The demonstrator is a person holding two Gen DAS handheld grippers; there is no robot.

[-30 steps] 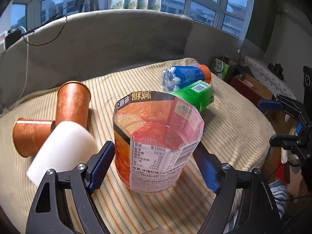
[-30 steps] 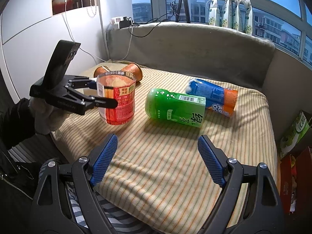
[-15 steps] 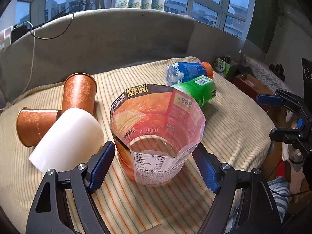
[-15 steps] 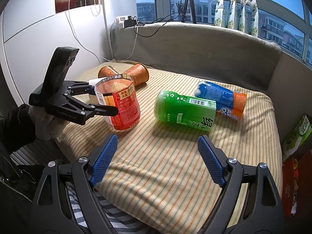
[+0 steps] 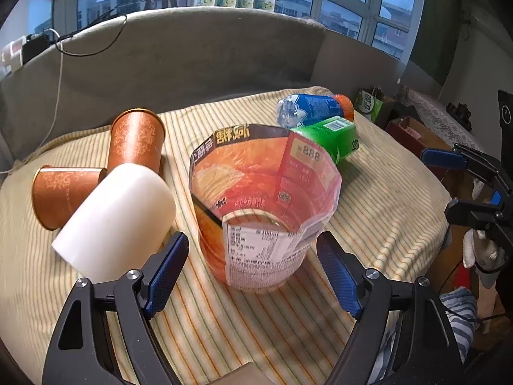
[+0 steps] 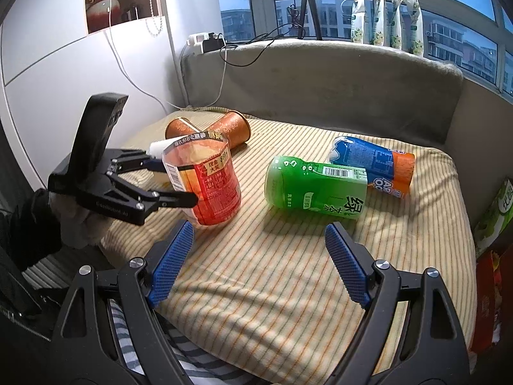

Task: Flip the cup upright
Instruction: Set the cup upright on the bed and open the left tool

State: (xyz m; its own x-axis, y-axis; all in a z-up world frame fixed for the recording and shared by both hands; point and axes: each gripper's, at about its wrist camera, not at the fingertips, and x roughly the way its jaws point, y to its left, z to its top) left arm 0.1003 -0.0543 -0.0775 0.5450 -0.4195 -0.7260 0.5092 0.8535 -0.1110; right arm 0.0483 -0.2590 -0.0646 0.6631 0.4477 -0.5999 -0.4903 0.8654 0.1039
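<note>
A red-orange cut-bottle cup (image 5: 263, 205) stands upright, mouth up, on the striped cushion (image 5: 384, 199). My left gripper (image 5: 253, 272) is open; its blue pads flank the cup's base without touching. In the right wrist view the cup (image 6: 205, 179) stands at the left with the left gripper (image 6: 174, 184) around it. My right gripper (image 6: 258, 263) is open and empty, low over the cushion's near edge. A green cup (image 6: 315, 187) and a blue-orange cup (image 6: 373, 166) lie on their sides.
Two copper paper cups (image 5: 136, 141) (image 5: 62, 192) and a white cup (image 5: 115, 218) lie on their sides left of the red cup. A grey backrest (image 6: 320, 83) rises behind the cushion. Boxes (image 6: 490, 211) stand off its right edge.
The left gripper has let go of the red cup and drawn back a little; the cup went from tilted to standing on the cushion. The right gripper has moved slightly closer.
</note>
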